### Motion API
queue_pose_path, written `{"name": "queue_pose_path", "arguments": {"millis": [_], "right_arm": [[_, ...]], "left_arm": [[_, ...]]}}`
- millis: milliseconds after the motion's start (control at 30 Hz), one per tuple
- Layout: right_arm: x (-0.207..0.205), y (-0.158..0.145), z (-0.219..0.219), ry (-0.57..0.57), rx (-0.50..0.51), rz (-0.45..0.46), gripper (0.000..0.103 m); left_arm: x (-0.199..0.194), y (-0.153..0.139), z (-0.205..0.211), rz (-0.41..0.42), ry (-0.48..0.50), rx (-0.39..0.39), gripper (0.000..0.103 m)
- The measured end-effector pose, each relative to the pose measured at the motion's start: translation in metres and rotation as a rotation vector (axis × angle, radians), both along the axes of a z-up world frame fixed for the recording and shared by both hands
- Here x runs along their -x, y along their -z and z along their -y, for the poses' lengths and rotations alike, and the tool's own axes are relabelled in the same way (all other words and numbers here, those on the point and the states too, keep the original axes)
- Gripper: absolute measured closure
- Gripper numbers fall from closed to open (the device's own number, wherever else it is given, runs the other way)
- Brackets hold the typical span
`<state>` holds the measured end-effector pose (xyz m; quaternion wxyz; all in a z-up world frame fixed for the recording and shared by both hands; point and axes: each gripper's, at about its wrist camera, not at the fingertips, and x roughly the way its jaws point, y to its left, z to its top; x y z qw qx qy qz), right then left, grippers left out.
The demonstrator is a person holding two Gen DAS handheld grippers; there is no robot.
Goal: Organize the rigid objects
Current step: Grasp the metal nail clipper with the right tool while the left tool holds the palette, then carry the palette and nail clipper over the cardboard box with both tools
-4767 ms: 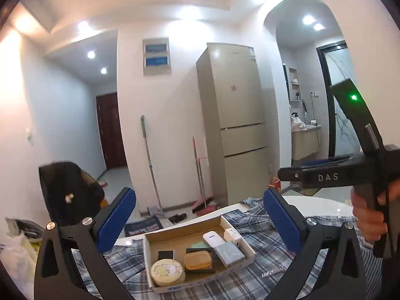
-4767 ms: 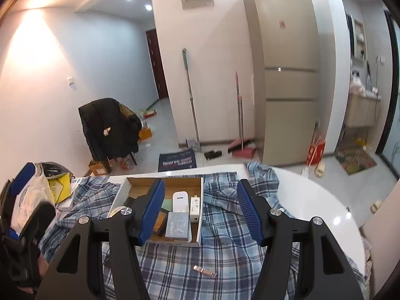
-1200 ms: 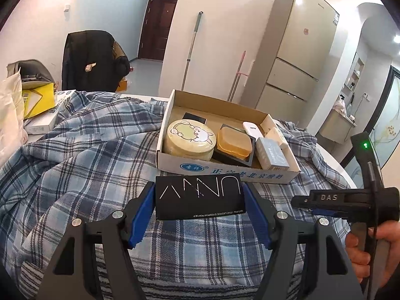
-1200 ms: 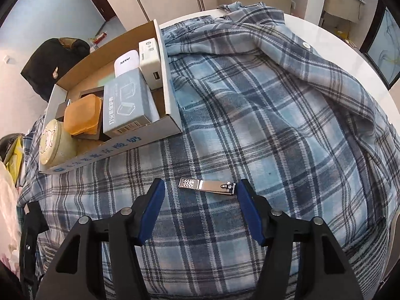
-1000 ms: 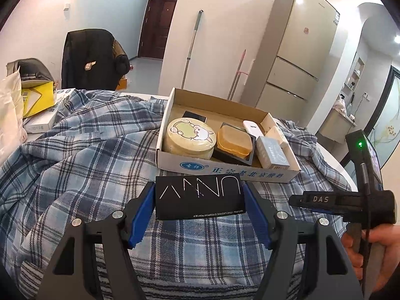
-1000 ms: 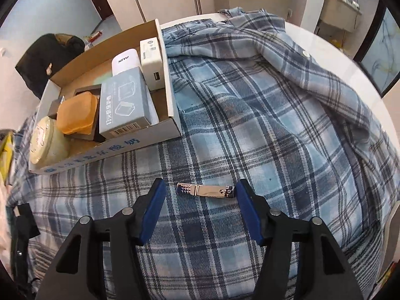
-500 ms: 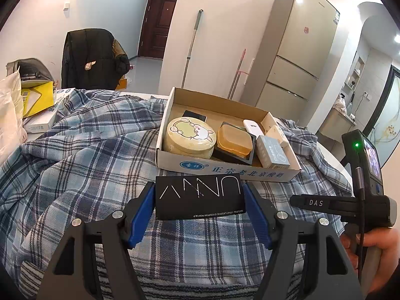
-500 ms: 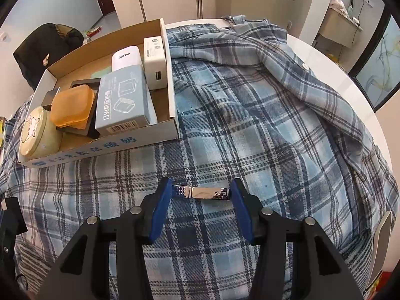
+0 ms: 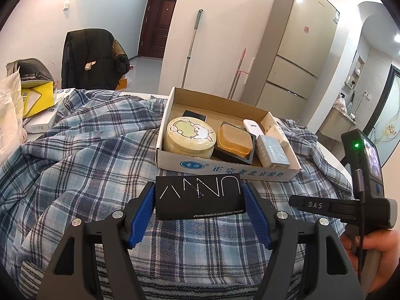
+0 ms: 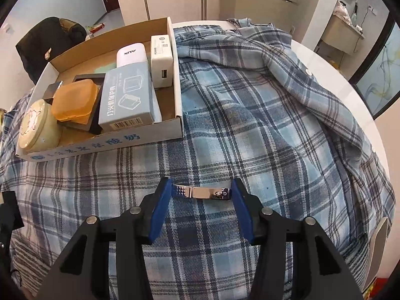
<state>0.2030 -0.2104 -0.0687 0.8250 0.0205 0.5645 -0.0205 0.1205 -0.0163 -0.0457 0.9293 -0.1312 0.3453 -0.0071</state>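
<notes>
My left gripper (image 9: 198,197) is shut on a flat black box (image 9: 198,196) with white lettering, held just in front of an open cardboard box (image 9: 225,172). That cardboard box (image 10: 100,145) holds a round cream tin (image 9: 191,135), an orange case (image 9: 233,140), a grey-blue carton (image 10: 127,100) and white devices. In the right wrist view a metal nail clipper (image 10: 201,192) lies on the plaid shirt (image 10: 262,125). My right gripper (image 10: 201,192) points down at it with its jaws closing. The blue pads touch both ends of the clipper.
The plaid shirt (image 9: 75,162) covers a round white table (image 10: 325,60). Bags and a white carton (image 9: 42,120) sit at the far left. A hand (image 9: 375,245) holds the right gripper's handle. A chair with a black jacket (image 9: 92,57), mops and a fridge (image 9: 300,57) stand behind.
The right gripper's jaws have narrowed from wide around the nail clipper until the pads meet its ends. The left gripper has kept still with the black box in it.
</notes>
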Motion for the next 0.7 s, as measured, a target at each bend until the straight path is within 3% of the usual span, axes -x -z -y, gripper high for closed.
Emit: {"name": "queue_pose_path", "arguments": {"millis": [33, 67, 467, 600, 700], "right_arm": [[0.002, -0.006, 0.001, 0.001, 0.017, 0.024, 0.074], [0.004, -0.01, 0.001, -0.005, 0.021, 0.03, 0.075], [-0.008, -0.005, 0.023, -0.036, -0.147, -0.02, 0.074], [-0.019, -0.009, 0.022, -0.086, -0.157, 0.007, 0.074], [-0.024, -0.001, 0.02, -0.099, -0.166, -0.038, 0.074]], "left_arm": [[0.0, 0.0, 0.0, 0.001, 0.0, -0.001, 0.031], [0.001, 0.0, 0.0, 0.002, 0.001, -0.001, 0.031], [0.001, 0.0, 0.0, 0.0, 0.001, -0.002, 0.031], [0.001, -0.001, 0.0, -0.002, 0.003, -0.002, 0.031], [0.001, 0.0, 0.0, -0.002, 0.003, -0.002, 0.031]]}}
